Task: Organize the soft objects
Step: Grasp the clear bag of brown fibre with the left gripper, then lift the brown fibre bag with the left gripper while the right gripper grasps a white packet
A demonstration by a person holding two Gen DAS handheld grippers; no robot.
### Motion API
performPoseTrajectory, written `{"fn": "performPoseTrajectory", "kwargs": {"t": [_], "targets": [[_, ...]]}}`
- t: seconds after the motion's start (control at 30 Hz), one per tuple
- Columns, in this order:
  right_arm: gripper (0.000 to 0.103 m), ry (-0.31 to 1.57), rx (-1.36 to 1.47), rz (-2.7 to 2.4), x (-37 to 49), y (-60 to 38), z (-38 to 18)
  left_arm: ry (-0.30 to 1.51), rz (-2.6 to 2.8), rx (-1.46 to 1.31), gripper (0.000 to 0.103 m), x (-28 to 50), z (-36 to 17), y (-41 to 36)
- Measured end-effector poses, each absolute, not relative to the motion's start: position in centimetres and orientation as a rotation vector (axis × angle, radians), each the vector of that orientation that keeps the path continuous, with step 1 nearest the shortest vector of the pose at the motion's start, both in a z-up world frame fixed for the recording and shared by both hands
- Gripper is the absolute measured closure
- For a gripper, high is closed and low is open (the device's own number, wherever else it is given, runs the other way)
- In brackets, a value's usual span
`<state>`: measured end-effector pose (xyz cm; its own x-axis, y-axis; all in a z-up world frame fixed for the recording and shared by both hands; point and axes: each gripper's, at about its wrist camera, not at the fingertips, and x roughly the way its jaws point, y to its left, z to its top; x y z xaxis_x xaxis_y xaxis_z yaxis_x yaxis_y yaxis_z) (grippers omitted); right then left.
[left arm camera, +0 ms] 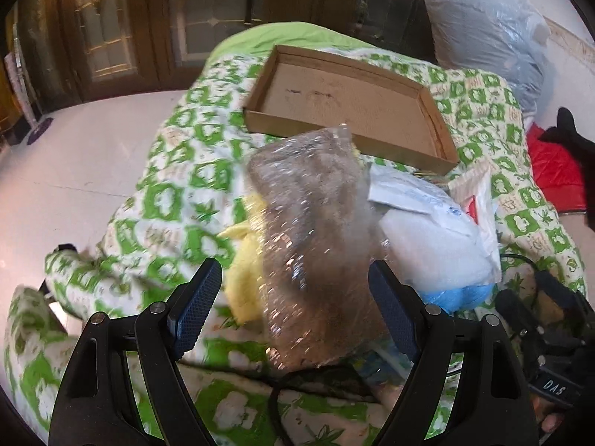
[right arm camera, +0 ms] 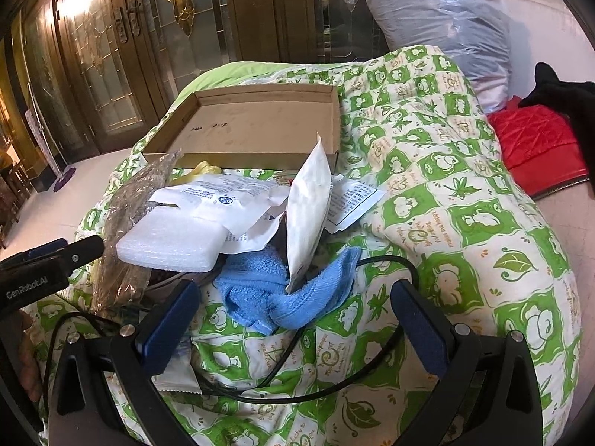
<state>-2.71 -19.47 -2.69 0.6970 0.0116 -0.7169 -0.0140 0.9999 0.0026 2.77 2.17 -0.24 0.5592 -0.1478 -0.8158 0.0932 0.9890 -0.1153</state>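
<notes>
A pile of soft things lies on a green and white quilt (left arm camera: 163, 200). A clear crinkly plastic bag (left arm camera: 312, 245) stands between the fingers of my open left gripper (left arm camera: 295, 306), not clamped. Beside it lie a yellow cloth (left arm camera: 245, 271), a white foam pad (left arm camera: 438, 256) and white packets (left arm camera: 412, 193). An empty cardboard tray (left arm camera: 346, 96) sits behind the pile. In the right wrist view my open right gripper (right arm camera: 297, 319) hovers just before a blue towel (right arm camera: 275, 290). A white pouch (right arm camera: 308, 208) leans on the towel, the foam pad (right arm camera: 171, 241) and plastic bag (right arm camera: 126, 230) lie left, and the tray (right arm camera: 256, 122) is behind.
A black cable (right arm camera: 334, 386) loops over the quilt under my right gripper. A large grey plastic sack (right arm camera: 446, 15) and a red quilted bag (right arm camera: 535, 145) lie at the right. Wooden glass doors (right arm camera: 111, 55) and pale floor (left arm camera: 74, 171) are to the left.
</notes>
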Motion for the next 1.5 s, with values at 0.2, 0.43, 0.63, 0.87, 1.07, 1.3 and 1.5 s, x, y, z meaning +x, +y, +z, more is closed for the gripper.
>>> {"fn": "performPoseTrajectory", "kwargs": {"t": [0.2,0.43,0.63,0.87,1.07,1.3,1.5], "targets": [[0.0,0.829,-0.004,0.029,-1.5,-19.9,-2.5,1.022,-0.157,-0.141,0.021,7.3,-0.1,2.2],[0.0,0.865,-0.013,0.063,-0.7,-19.6,-3.4,1.126,-0.116,-0.061,0.021,9.7,-2.9,0.7],[0.0,0.895,-0.013,0.093,0.3,-19.3,-3.7,1.142,-0.108,-0.085,0.021,9.4,-3.6,1.5],[0.0,0.941,-0.046,0.144,2.4,-19.8,-2.5,1.163,-0.175,-0.08,0.059,9.7,-4.0,0.9],[0.0,1.09,0.0,0.279,5.6,-20.7,-1.6,1.117,-0.225,0.083,0.079,9.3,-1.9,-0.3],[0.0,1.175,0.025,0.349,8.1,-20.2,-1.2,1.056,-0.219,0.071,0.079,10.5,1.2,2.2],[0.0,1.218,0.004,0.384,10.3,-18.8,-1.1,1.045,-0.205,0.036,0.079,11.3,0.6,3.4]]}}
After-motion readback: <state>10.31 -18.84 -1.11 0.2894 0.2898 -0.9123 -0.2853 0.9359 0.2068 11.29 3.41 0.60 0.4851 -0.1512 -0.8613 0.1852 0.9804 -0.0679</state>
